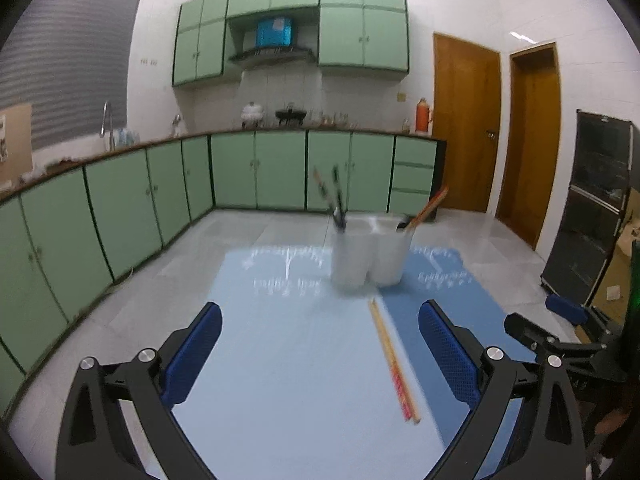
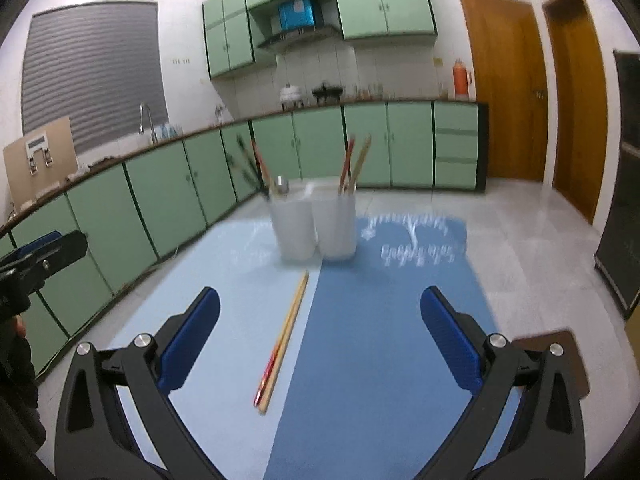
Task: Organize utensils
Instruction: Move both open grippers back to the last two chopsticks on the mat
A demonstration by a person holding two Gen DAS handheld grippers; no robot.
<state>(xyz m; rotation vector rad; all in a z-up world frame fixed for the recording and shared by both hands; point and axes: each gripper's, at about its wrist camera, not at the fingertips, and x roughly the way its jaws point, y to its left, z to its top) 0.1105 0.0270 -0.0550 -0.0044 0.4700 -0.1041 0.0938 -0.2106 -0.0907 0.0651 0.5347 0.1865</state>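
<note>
A pair of chopsticks (image 1: 394, 362), wood with red ends, lies on the blue table (image 1: 288, 360); it also shows in the right wrist view (image 2: 282, 340). Two white cups stand side by side behind them. The left cup (image 1: 351, 258) (image 2: 293, 226) holds dark and wooden utensils. The right cup (image 1: 390, 252) (image 2: 335, 226) holds chopsticks. My left gripper (image 1: 320, 328) is open and empty, with the chopsticks between its fingers, closer to the right one. My right gripper (image 2: 320, 316) is open and empty, the chopsticks lying between its fingers, left of centre.
The table has a light blue half (image 2: 224, 340) and a darker blue half (image 2: 380, 340). Green kitchen cabinets (image 1: 120, 208) run along the left and back. A brown board (image 2: 560, 360) sits at the table's right edge. The right gripper shows at the left view's right side (image 1: 560, 332).
</note>
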